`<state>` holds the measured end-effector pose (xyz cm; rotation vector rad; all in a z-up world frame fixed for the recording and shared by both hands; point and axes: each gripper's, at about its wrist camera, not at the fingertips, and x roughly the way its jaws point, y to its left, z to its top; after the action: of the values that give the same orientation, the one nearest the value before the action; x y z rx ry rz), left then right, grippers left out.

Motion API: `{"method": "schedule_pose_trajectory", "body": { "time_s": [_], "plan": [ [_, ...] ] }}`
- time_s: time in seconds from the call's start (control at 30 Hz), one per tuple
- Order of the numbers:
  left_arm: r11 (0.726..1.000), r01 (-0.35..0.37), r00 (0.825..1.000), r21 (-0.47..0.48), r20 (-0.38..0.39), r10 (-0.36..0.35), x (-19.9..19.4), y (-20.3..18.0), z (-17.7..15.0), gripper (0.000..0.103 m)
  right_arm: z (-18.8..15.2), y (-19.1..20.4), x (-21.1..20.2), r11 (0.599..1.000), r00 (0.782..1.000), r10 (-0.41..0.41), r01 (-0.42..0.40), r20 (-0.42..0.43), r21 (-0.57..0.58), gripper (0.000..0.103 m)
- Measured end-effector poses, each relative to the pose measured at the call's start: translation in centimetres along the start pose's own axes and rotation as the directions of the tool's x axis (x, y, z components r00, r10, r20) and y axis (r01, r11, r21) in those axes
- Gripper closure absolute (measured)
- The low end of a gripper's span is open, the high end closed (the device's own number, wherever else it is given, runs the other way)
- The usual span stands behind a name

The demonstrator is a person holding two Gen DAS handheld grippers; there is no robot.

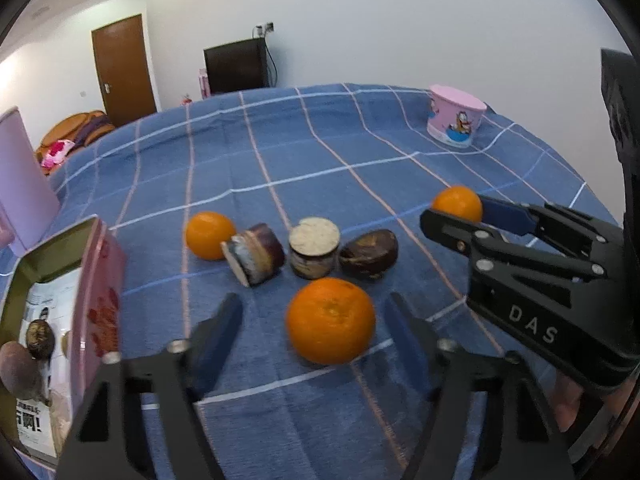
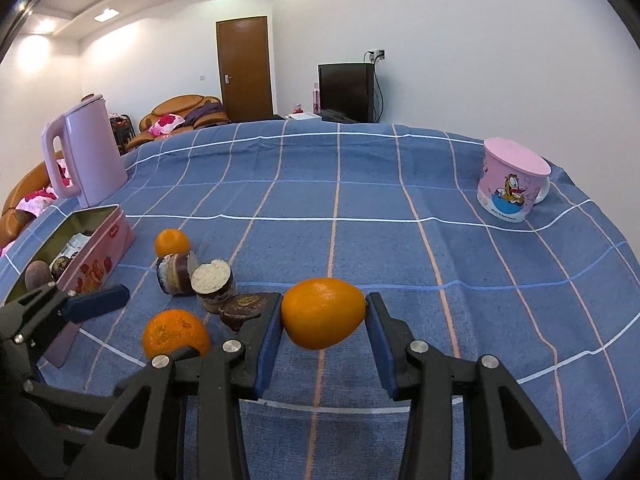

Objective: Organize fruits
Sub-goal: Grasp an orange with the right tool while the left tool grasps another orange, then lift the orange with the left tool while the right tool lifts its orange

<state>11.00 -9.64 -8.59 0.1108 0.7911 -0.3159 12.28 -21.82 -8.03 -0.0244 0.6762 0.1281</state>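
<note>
My right gripper (image 2: 324, 314) is shut on an orange (image 2: 322, 312) and holds it just above the blue checked cloth; it also shows in the left wrist view (image 1: 456, 210) with that orange (image 1: 458, 203). My left gripper (image 1: 314, 320) is open, its fingers on either side of a second orange (image 1: 331, 321), which also shows in the right wrist view (image 2: 176, 334). A third orange (image 1: 210, 235) lies further left. Three dark brown fruit pieces (image 1: 314, 253) lie between the oranges. An open pink tin (image 1: 102, 300) at the left holds two dark fruits (image 1: 24, 364).
A pink cartoon mug (image 2: 512, 180) stands upside down at the far right of the table. A pink kettle (image 2: 86, 156) stands at the far left behind the tin. The table edge curves off behind them, with a sofa, a door and a television beyond.
</note>
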Motion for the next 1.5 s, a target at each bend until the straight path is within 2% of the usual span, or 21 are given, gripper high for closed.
{"method": "schedule_pose_trajectory", "body": {
  "time_s": [0.03,0.1,0.17,0.33,0.67,1.5],
  "plan": [
    [1.0,0.023,1.0,-0.004,-0.004,-0.023,0.1,0.0,0.0,0.049,0.0,0.0,0.0,1.0,1.0,0.001,-0.001,-0.001,0.001,0.06],
    [0.999,0.032,0.999,-0.003,0.0,-0.032,0.0,-0.2,0.1,0.054,0.0,0.1,0.0,1.0,1.0,0.003,-0.003,0.0,-0.001,0.059],
    [1.0,0.019,1.0,0.006,0.005,-0.019,0.0,-0.5,0.1,0.055,0.0,0.2,0.0,1.0,1.0,0.007,-0.007,0.0,-0.004,0.06],
    [0.999,0.018,0.999,-0.039,0.03,-0.016,-0.5,0.4,0.2,0.056,-0.1,0.3,-0.2,0.999,0.999,0.039,-0.039,0.014,-0.016,0.059],
    [0.995,-0.074,0.989,-0.062,0.122,0.081,-2.1,1.4,0.1,0.056,-0.1,0.8,-0.9,0.995,0.995,0.089,-0.087,0.047,-0.044,0.059],
    [0.986,-0.137,0.961,-0.097,0.228,0.156,-4.1,1.6,-0.6,0.056,-0.4,1.5,-3.1,0.987,0.975,0.145,-0.13,0.17,-0.096,0.059]
  ]
}}
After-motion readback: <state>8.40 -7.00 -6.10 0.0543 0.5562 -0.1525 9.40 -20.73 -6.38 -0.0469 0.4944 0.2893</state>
